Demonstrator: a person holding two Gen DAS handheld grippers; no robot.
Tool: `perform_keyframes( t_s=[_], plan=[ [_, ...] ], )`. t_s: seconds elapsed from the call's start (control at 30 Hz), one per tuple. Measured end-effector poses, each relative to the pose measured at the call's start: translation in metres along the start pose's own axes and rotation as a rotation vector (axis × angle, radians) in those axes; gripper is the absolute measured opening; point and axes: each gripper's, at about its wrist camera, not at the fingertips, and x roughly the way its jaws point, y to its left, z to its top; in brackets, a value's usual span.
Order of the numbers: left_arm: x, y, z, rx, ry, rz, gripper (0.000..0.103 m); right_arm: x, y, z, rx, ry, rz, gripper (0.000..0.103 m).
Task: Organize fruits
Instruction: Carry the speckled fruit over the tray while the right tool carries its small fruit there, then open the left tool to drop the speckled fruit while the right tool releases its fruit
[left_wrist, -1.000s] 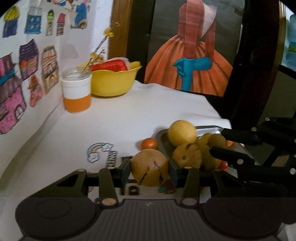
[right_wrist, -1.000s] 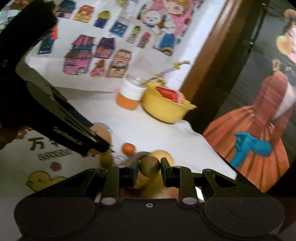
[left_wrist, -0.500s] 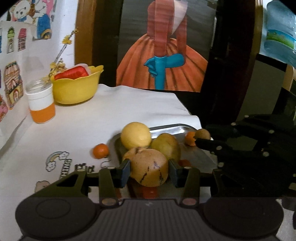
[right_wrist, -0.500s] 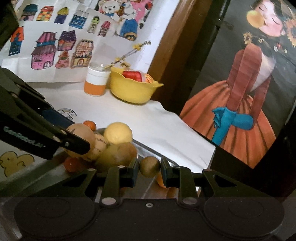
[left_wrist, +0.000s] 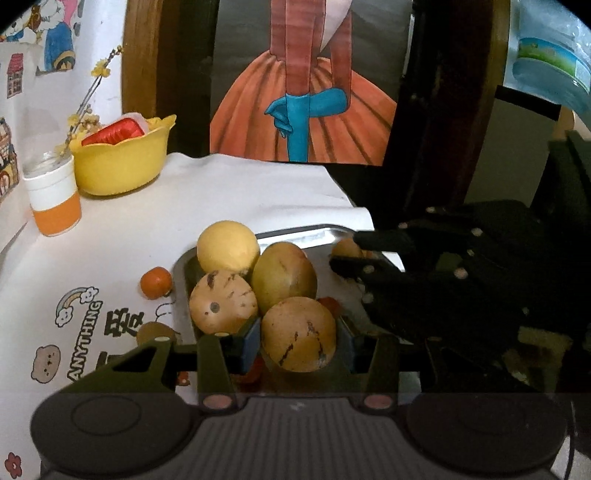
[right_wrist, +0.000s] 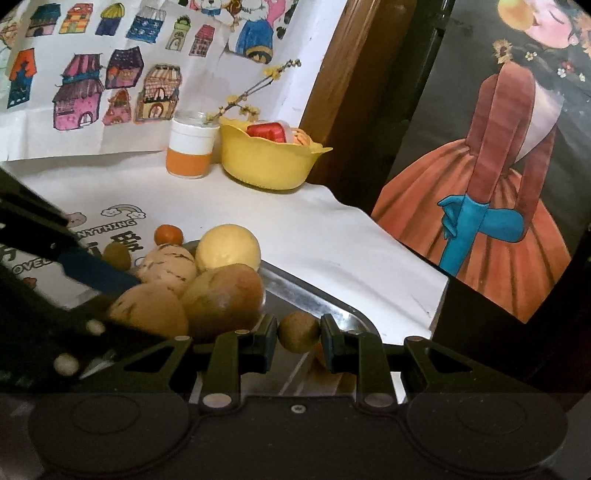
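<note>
lying longways across the metal tray (left_wrist: 295, 233), the mango (left_wrist: 284, 280) tilts up-left.

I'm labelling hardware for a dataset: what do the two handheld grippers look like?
Both are matte black plastic. The left gripper has blue pads on its fingers, triangular cut-outs, pale round screw heads and a ribbed grey body. The right gripper has black pads. No cables or sleeves show.

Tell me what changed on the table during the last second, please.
Both hand-held grippers carried their fruit over the metal tray: the left with the streaked melon, the right with the small brown fruit. Neither let go. The small orange stayed on the cloth.
</note>
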Motion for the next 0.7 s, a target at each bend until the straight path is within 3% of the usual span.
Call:
perform_keyframes(
  t_s=[0.7],
  plan=[
    [0.002, -0.006, -0.009, 0.057, 0.009, -0.002, 0.049, 0.016, -0.001, -0.004, 0.007, 0.036, 0.025, 0.027]
  ],
)
